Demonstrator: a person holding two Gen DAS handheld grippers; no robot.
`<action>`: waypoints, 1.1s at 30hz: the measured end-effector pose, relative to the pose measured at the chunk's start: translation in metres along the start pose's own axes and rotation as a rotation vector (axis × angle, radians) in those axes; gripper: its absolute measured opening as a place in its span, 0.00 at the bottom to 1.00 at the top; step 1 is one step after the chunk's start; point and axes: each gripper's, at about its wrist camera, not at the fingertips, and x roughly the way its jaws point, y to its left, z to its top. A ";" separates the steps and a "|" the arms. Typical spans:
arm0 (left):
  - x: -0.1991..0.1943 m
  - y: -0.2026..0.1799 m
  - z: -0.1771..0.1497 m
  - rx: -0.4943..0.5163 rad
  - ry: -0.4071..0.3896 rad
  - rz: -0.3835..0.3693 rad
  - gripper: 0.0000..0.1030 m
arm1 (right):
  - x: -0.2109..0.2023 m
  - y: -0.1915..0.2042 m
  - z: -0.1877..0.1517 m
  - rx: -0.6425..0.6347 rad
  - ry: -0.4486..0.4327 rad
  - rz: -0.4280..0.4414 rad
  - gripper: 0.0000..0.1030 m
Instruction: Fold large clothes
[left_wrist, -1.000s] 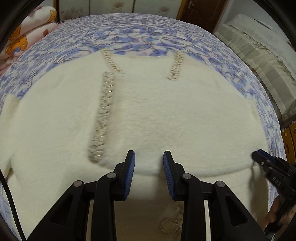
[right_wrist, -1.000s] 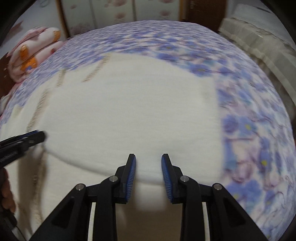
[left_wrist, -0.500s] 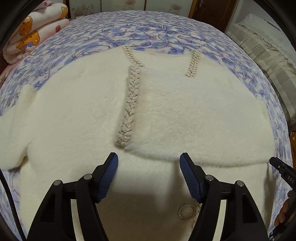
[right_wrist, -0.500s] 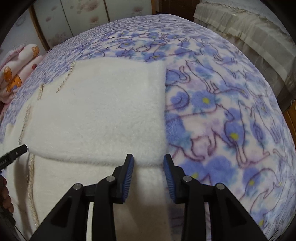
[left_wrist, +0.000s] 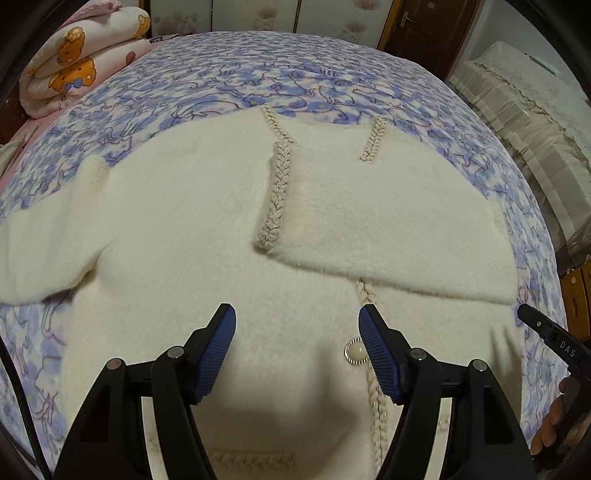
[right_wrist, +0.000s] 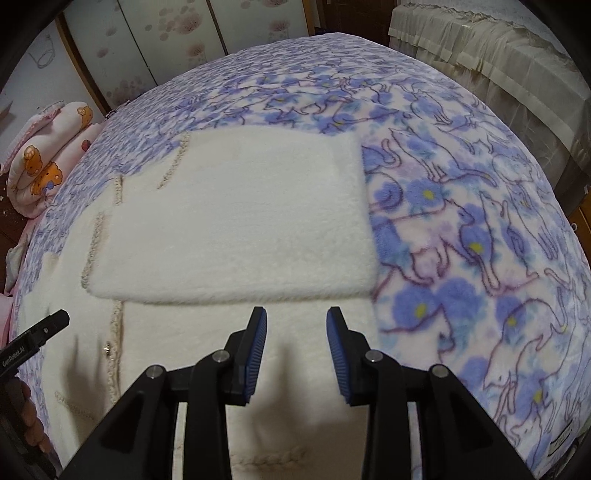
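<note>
A fluffy cream cardigan (left_wrist: 177, 221) with braided trim (left_wrist: 275, 199) lies flat on a blue-flowered blanket (left_wrist: 221, 85). Its right part is folded over the body as a flat panel (left_wrist: 388, 221) (right_wrist: 236, 221), and one sleeve (left_wrist: 44, 251) spreads out to the left. A pearl button (left_wrist: 355, 351) shows by the front trim. My left gripper (left_wrist: 297, 317) hovers above the lower body, open wide and holding nothing. My right gripper (right_wrist: 297, 314) hovers just short of the fold's near edge, narrowly open and holding nothing. One black finger (left_wrist: 535, 323) of the right tool shows at the left wrist view's right edge.
A rolled pink quilt with bear prints (left_wrist: 81, 62) lies at the bed's far left. Flowered wardrobe doors (right_wrist: 166, 44) stand behind the bed. A cream cloth-covered piece of furniture (left_wrist: 524, 99) runs along the right side, with a wooden door (left_wrist: 424, 29) beyond.
Both grippers have risen and backed away from the folded panel's near edge. The left jaws went from narrow to wide. The panel lies flat where it was laid.
</note>
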 end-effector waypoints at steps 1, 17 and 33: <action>-0.006 0.001 -0.004 -0.001 0.000 -0.003 0.66 | -0.003 0.004 -0.001 0.002 -0.004 0.003 0.33; -0.084 0.055 -0.081 0.009 0.039 0.074 0.66 | -0.042 0.074 -0.079 -0.058 0.058 0.117 0.33; -0.134 0.215 -0.050 -0.202 -0.009 0.143 0.66 | -0.081 0.222 -0.078 -0.323 -0.021 0.208 0.33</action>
